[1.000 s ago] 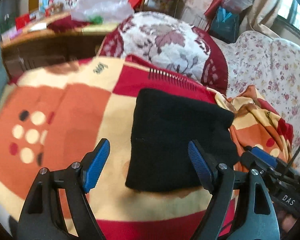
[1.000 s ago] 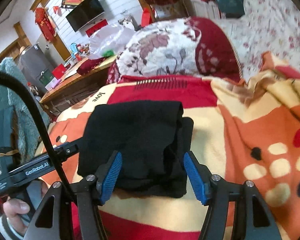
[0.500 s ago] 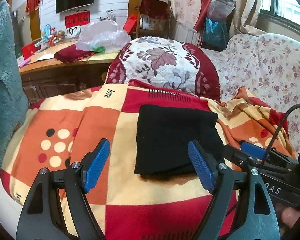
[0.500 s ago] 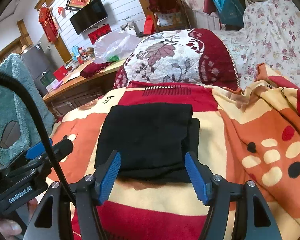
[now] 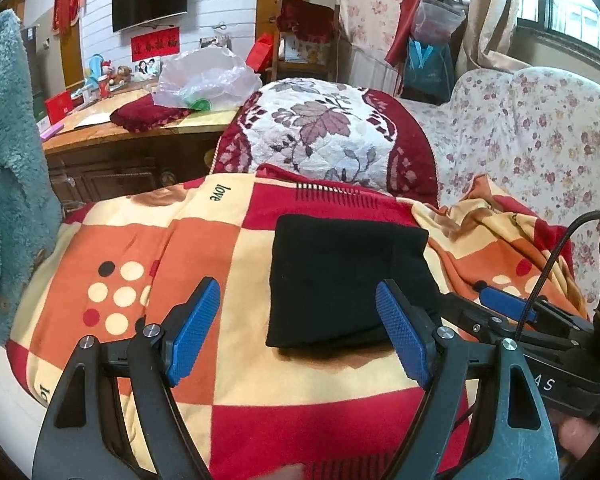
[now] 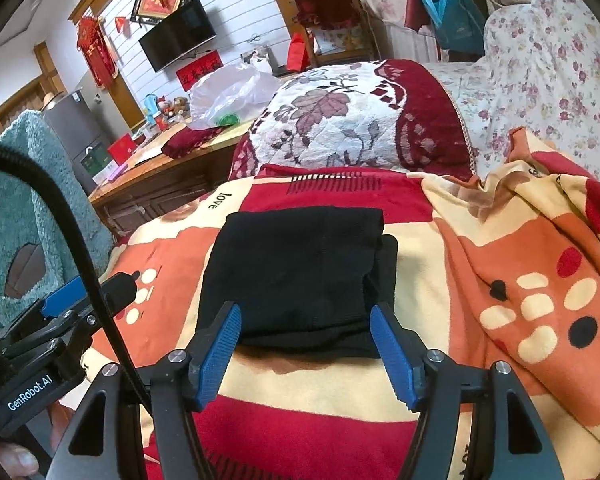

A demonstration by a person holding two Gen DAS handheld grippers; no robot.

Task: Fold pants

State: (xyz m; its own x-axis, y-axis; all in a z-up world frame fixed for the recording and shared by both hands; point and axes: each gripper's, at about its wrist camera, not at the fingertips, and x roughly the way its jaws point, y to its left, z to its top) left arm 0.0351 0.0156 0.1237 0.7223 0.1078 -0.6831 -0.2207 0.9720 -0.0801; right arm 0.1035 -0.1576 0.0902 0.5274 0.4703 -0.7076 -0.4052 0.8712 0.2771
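Black pants (image 5: 346,280) folded into a compact rectangle, flat on the checked red, orange and cream blanket (image 5: 204,248), toward its far middle. In the right wrist view, a lower layer of the pants (image 6: 300,272) projecting past the top layer along the right edge.

Left tongs (image 5: 298,332): spread wide, nothing held, above the blanket near the pants' near left corner; right pad (image 5: 400,340) overlapping the pants' near right corner in the view, contact not determinable.

Right tongs (image 6: 306,352): spread wide, nothing held, just short of the pants' near edge, both pads framing that edge.

Beyond the blanket: floral cushion (image 5: 324,132) with dark red border. Far left: wooden table (image 5: 140,136) carrying a clear plastic bag (image 5: 208,76).
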